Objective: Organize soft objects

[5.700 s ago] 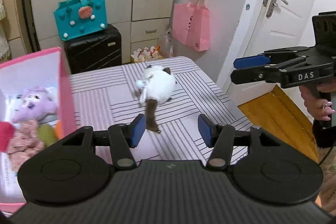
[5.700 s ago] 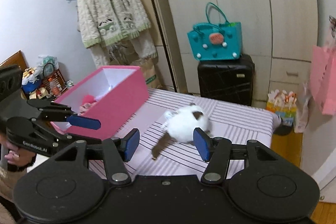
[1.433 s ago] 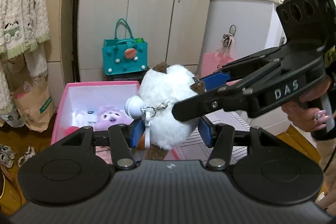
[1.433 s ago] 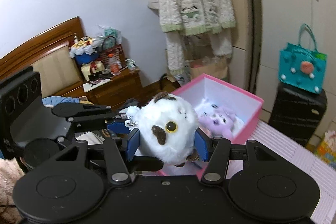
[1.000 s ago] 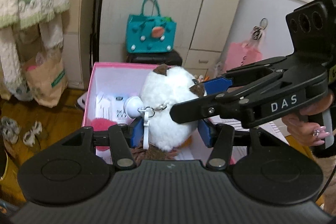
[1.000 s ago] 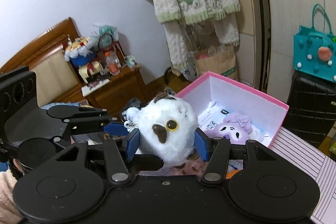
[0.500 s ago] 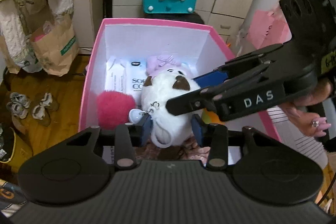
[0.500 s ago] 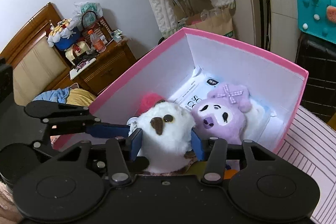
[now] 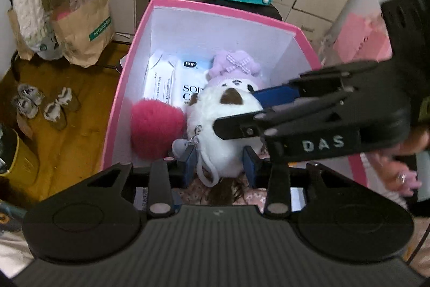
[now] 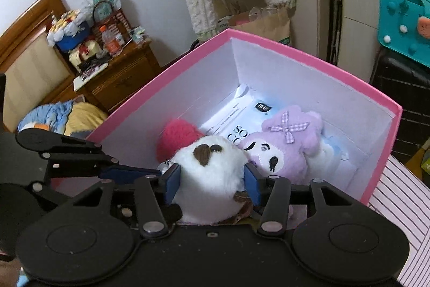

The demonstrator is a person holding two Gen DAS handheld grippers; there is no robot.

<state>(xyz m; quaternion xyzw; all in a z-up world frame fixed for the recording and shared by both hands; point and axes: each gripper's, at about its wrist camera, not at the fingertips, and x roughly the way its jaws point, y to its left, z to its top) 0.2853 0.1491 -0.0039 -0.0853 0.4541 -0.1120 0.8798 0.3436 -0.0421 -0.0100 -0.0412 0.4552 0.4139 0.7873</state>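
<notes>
- White fluff fills the bottom centre of both views: I have the white plush toy clenched between the blue pads of my left gripper and, crosswise, my right gripper, low inside the pink box.
- Risk, as I judge it: its metal keyring clip and white loop dangle beside my left pad and could snag when I let go, dragging the toy back out.
- Just left of it sits a fuzzy red pom-pom; pressing down could squash it.
- Behind, touching the white toy, lies a lilac plush with a gingham bow.
- Farthest, at the box's back, lie flat glossy white packets, smooth against the matte white cardboard walls.
</notes>
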